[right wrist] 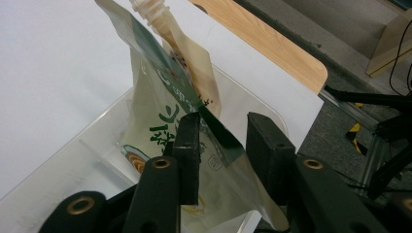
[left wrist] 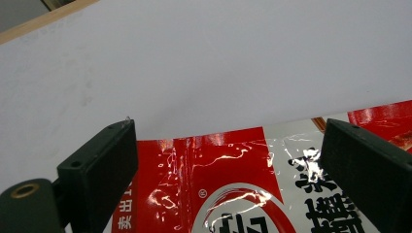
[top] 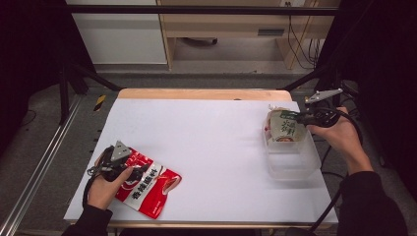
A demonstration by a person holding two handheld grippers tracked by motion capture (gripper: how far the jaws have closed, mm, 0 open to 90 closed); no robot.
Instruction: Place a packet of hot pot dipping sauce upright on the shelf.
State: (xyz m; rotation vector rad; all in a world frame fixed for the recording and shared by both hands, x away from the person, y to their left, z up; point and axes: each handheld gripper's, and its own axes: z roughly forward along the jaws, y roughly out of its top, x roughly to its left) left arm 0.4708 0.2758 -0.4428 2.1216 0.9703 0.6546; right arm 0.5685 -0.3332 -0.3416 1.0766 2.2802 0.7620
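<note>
Hovering over a red packet at left, lifting a green pouch at right.
Left gripper (top: 129, 166) has fingers spread above the red packet (top: 147, 189) at 8 o'clock on the tabletop (top: 206, 142); right gripper (top: 295, 117), at 3 o'clock, has its fingers around the green pouch (top: 282, 127), with a gap on one side, in the clear bin (top: 295, 164).

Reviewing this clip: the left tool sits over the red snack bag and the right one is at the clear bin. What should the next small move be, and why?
Probably shut the left tool on the red bag. Its jaws stand wide open astride the bag's top edge, which lies flat on the white table. The right tool, jaws apart around the green pouch standing in the clear bin, looks finished there.
</note>
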